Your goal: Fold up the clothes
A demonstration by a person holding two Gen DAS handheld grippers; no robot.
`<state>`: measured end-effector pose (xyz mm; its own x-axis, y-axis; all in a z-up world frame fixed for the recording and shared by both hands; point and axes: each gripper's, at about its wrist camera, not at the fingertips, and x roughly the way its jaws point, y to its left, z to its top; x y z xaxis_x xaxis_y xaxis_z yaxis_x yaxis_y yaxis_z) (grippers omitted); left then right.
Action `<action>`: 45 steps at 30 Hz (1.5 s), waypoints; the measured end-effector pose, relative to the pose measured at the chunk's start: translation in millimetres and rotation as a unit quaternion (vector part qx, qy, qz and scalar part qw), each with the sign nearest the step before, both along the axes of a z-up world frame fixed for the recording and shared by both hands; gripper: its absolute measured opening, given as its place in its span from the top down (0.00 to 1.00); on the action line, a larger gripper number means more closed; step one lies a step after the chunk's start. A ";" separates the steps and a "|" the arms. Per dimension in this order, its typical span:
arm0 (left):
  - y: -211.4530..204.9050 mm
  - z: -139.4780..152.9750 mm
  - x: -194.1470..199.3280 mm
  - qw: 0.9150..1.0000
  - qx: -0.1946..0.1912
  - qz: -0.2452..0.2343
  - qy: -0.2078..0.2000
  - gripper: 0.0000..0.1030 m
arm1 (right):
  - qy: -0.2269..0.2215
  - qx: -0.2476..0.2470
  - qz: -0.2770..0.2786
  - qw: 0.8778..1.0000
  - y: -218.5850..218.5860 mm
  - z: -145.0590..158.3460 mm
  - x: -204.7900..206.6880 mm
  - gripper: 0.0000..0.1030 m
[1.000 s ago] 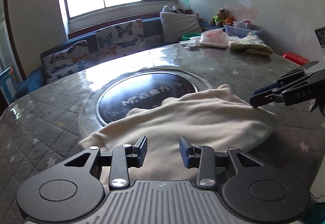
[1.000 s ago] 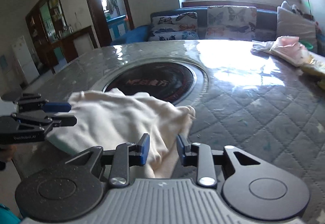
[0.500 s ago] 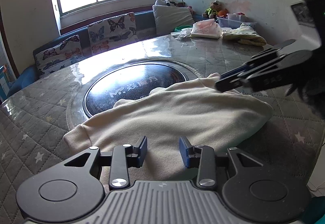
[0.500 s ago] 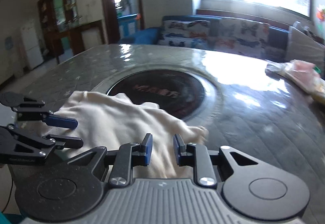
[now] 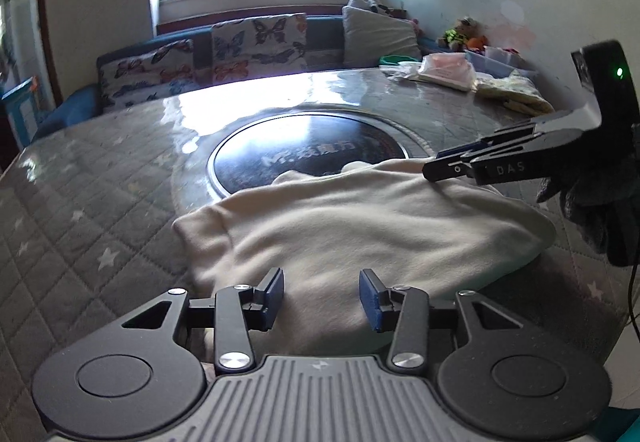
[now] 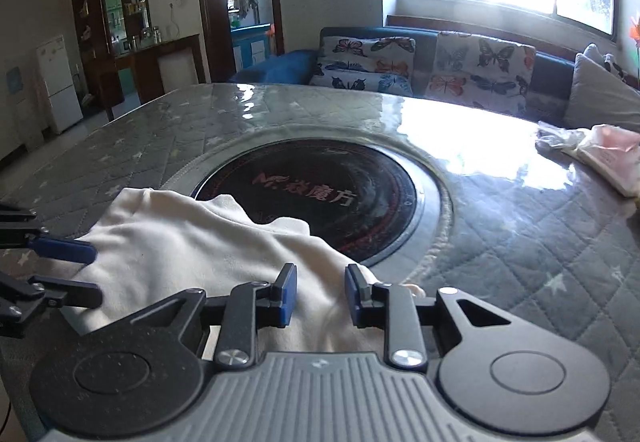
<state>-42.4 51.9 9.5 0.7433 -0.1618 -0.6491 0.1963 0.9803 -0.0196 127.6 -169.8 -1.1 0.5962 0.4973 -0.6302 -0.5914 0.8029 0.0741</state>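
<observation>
Two grippers work our cream garment (image 5: 360, 226), which lies bunched on the quilted table (image 5: 100, 201), overlapping the dark round inset (image 5: 304, 157) at its 6 o'clock edge. Our left gripper (image 5: 322, 296) has just widened, pads apart over cloth; our right gripper (image 6: 318, 292) has just opened slightly, a narrow gap with cloth between, not pinched.

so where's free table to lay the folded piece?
Free: quilted table between the dark disc and the pink pile, and the quilted stretch beyond the garment's other edge. Crowded: near edge, where both the left gripper and the right gripper work over the garment.
</observation>
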 end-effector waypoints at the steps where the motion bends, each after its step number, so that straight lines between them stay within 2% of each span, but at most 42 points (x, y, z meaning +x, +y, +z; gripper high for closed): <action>1: 3.4 -1.5 -1.5 1.000 -0.002 0.006 0.004 0.56 | 0.005 -0.003 -0.003 1.000 1.6 -3.4 4.1 0.74; 4: 12.0 -3.1 -7.1 1.000 -0.004 0.017 0.007 0.56 | 0.007 -0.001 -0.007 1.000 2.5 -6.8 8.5 0.73; 7: 17.5 -0.2 -12.4 1.000 -0.011 0.019 0.003 0.55 | -0.002 0.001 -0.004 1.000 2.5 -0.9 1.2 0.68; 10: 20.3 -1.2 -14.7 1.000 -0.015 0.022 0.003 0.54 | -0.010 0.004 0.015 1.000 2.9 8.2 -14.7 0.66; 12: 20.9 -2.9 -16.1 1.000 -0.014 0.022 0.004 0.54 | -0.010 0.007 0.030 0.999 2.9 11.1 -25.0 0.60; 17: 16.9 -3.7 -17.4 1.000 -0.007 0.017 0.003 0.51 | -0.019 -0.024 0.063 0.998 7.0 6.4 -53.1 0.52; 20: 15.1 -1.0 -17.1 1.000 -0.004 0.015 0.002 0.50 | -0.036 -0.040 0.071 0.996 8.9 6.3 -66.7 0.52; 26: 4.5 7.3 -10.3 1.000 -0.007 0.012 -0.014 0.50 | -0.048 -0.013 0.086 0.995 16.4 11.9 -81.8 0.49; 30: -4.4 1.4 -6.3 1.000 -0.004 0.005 -0.008 0.50 | -0.050 -0.022 0.105 0.993 24.9 6.5 -88.5 0.49; 33: -11.8 -6.6 -7.7 1.000 0.016 -0.001 -0.005 0.50 | -0.065 -0.051 0.118 0.990 27.9 0.9 -98.6 0.49; 35: -12.7 -8.6 -9.8 1.000 0.019 -0.004 -0.005 0.49 | -0.074 -0.052 0.123 0.988 25.8 3.3 -104.5 0.49; 37: -12.9 -9.4 -11.4 1.000 0.020 -0.005 -0.004 0.46 | -0.073 -0.051 0.123 0.988 24.4 3.7 -107.0 0.45; 42: -8.1 -1.9 -13.7 1.000 0.013 0.002 -0.008 0.46 | -0.064 -0.050 0.123 0.989 21.2 1.2 -106.4 0.45; 45: 1.9 5.7 -14.7 1.000 0.004 0.022 -0.015 0.39 | -0.062 -0.035 0.129 0.989 20.8 12.2 -103.9 0.44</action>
